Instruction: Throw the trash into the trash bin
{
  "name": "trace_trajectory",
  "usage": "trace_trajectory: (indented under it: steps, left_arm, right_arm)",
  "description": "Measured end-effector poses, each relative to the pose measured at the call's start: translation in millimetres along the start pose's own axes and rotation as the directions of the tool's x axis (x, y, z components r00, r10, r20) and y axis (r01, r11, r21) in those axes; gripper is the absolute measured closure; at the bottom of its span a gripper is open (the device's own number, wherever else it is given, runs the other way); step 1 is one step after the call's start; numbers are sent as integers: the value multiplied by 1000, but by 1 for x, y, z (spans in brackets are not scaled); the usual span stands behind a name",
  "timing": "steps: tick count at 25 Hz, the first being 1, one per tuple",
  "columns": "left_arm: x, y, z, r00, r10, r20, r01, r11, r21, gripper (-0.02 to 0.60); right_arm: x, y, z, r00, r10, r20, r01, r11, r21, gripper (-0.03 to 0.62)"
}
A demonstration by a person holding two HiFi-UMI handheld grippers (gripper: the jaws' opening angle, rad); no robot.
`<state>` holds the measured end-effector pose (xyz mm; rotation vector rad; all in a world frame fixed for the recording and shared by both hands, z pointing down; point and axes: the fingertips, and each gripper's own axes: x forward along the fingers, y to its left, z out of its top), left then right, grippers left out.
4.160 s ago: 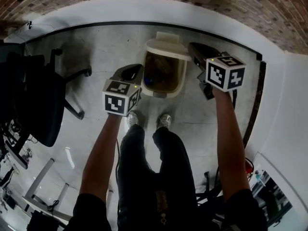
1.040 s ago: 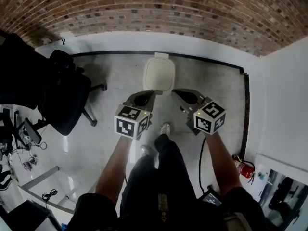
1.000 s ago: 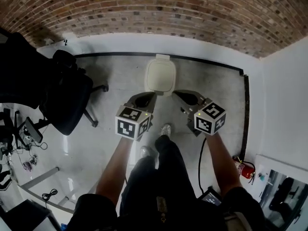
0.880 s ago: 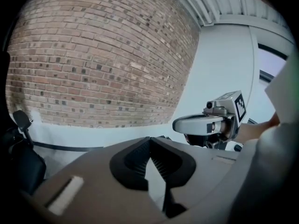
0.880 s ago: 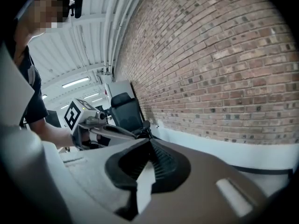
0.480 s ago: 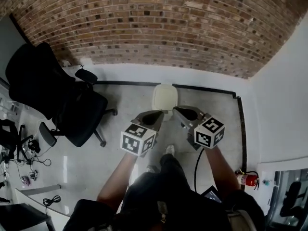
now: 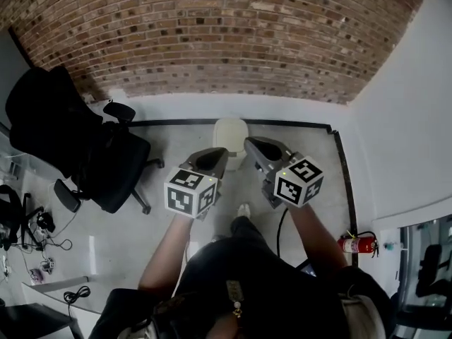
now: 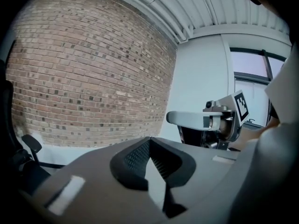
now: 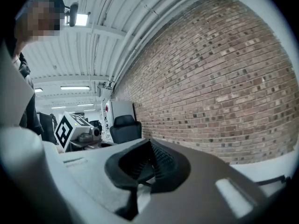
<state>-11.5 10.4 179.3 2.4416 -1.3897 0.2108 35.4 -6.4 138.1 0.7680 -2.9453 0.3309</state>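
L gripper, R gripper lifted since earlier; jaws shut; trash bin closed.

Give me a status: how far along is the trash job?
Looks done: the trash bin sits by the wall with its lid down. In hand: nothing. The left gripper and right gripper are both shut and empty, pointing at the brick wall. Left: no trash visible to pick up.

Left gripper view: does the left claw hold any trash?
No, the left claw is shut, with nothing between its jaws.
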Motion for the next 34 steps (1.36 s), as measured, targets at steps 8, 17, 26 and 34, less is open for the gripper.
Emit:
trace_trajectory:
  steps: [8,17,26,34]
  left_arm:
    - [-12,-11,6,1000,-2,30,2,1000,10,575]
    - [-22,-9,14,998,7,59,-7,1000,9,575]
    - [-22,-9,25,996,14,84,-15,1000,19,574]
    - [-19,-15,30,995,20,94,-23,999,32,574]
  right_arm:
    - [-8,16,9,1000,4,15,-4,1000,-29,591]
    - [-12,19,10,1000,-7,24,8,999,-31,591]
    - [-17,16,17,999,-17,41,18,999,-33,591]
    - [-21,14,19,999,-16,50,17,999,-35,591]
